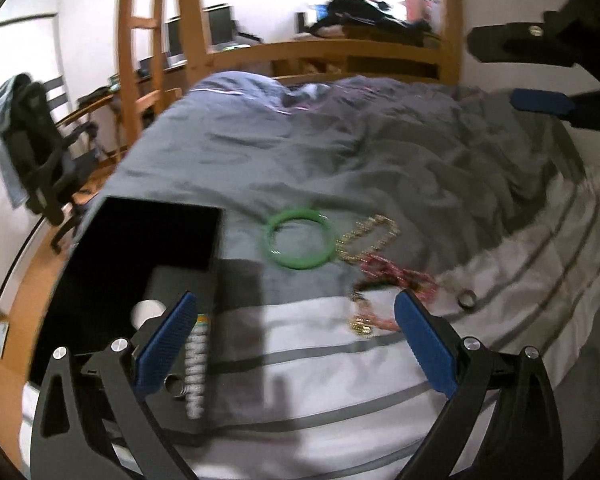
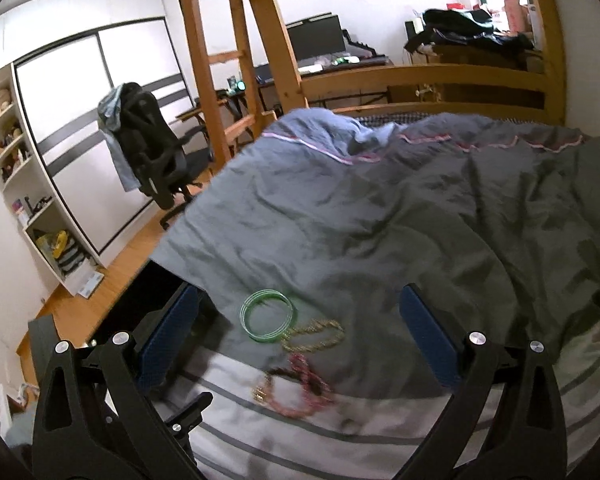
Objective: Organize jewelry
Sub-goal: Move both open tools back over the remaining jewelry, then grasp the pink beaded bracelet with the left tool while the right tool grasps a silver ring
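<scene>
A green bangle (image 1: 299, 239) lies on the grey duvet, with a gold chain (image 1: 367, 236) to its right and a pink beaded bracelet (image 1: 392, 276) below them. A small dark ring (image 1: 467, 299) lies on the striped sheet. An open black jewelry box (image 1: 140, 264) sits at the left and holds a white beaded strand (image 1: 196, 368). My left gripper (image 1: 296, 344) is open and empty, above the sheet between box and jewelry. My right gripper (image 2: 300, 344) is open and empty, above the bangle (image 2: 269, 315), chain (image 2: 314, 334) and pink bracelet (image 2: 304, 388).
The rumpled grey duvet (image 2: 400, 208) covers most of the bed. A wooden bunk frame and ladder (image 2: 236, 60) stand behind. A black office chair (image 2: 152, 152) stands on the floor at the left, by white shelves (image 2: 32, 184). The right gripper shows at the top right of the left wrist view (image 1: 540, 76).
</scene>
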Tool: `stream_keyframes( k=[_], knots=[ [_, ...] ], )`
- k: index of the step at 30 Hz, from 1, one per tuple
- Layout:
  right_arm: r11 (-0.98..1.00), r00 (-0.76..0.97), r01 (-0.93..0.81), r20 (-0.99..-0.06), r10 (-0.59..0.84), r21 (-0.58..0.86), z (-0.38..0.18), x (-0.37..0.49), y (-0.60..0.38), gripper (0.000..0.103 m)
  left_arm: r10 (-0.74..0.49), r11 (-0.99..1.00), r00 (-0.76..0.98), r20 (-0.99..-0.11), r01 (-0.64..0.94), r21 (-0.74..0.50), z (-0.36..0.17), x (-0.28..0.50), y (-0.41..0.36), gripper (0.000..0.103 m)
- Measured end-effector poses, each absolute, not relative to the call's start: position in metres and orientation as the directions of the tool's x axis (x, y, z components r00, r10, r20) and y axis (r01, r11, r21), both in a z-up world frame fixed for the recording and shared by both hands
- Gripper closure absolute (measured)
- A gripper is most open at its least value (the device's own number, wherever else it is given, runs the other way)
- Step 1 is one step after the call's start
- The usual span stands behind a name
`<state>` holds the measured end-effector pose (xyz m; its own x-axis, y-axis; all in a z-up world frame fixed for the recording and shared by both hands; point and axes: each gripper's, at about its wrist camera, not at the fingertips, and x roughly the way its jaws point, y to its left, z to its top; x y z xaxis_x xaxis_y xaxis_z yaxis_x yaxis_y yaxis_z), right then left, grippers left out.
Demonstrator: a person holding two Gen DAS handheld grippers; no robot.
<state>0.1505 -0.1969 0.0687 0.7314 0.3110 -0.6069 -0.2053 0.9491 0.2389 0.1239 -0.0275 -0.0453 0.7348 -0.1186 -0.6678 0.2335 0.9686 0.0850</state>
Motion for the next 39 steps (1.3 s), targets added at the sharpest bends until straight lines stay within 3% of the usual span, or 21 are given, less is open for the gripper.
stream_keyframes(
  k=[7,14,16,18,23,27,29,31,33,35,39],
  knots=[
    [0.95,0.683,-0.21,-0.66,0.313,0.233,0.024,0.144,-0.22,0.004,-0.124,0.943,0.669,-0.733,0.31,0.124,-0.081,0.137,-0.06,0.006],
    [0.957,0.625,-0.244,-0.729,0.28,0.158,-0.005,0.121,-0.227,0.005,-0.141,0.946,0.679,-0.72,0.307,0.104,-0.088,0.157,-0.066,0.006],
    [0.957,0.603,-0.259,-0.751,0.269,0.135,-0.014,0.122,-0.22,0.012,-0.137,0.945,0.691,-0.709,0.305,0.115,-0.089,0.164,-0.071,0.006],
    [0.953,0.557,-0.277,-0.787,0.266,0.126,-0.028,0.125,-0.213,0.03,-0.142,0.94,0.687,-0.713,0.32,0.121,-0.092,0.171,-0.077,0.006],
    [0.949,0.473,-0.297,-0.847,0.241,0.104,-0.059,0.132,-0.201,0.045,-0.121,0.932,0.645,-0.755,0.336,0.137,-0.107,0.19,-0.088,0.008],
    [0.957,0.416,-0.274,-0.887,0.204,0.092,-0.079,0.143,-0.199,0.059,-0.181,0.946,0.593,-0.785,0.322,0.026,-0.11,0.199,-0.074,0.022],
    [0.96,0.4,-0.266,-0.897,0.188,0.083,-0.086,0.146,-0.198,0.062,-0.193,0.954,0.584,-0.788,0.3,-0.011,-0.11,0.202,-0.068,0.042],
    [0.959,0.407,-0.274,-0.894,0.19,0.079,-0.085,0.146,-0.196,0.068,-0.214,0.956,0.571,-0.793,0.288,-0.05,-0.111,0.205,-0.063,0.05],
    [0.958,0.419,-0.278,-0.89,0.181,0.064,-0.084,0.143,-0.194,0.082,-0.222,0.956,0.569,-0.792,0.286,-0.063,-0.11,0.205,-0.061,0.066],
    [0.96,0.434,-0.271,-0.883,0.181,0.064,-0.081,0.142,-0.196,0.082,-0.236,0.954,0.566,-0.79,0.29,-0.078,-0.107,0.205,-0.061,0.084],
    [0.965,0.481,-0.249,-0.855,0.194,0.078,-0.07,0.141,-0.201,0.082,-0.25,0.953,0.577,-0.777,0.287,-0.093,-0.1,0.204,-0.058,0.093]
  ],
)
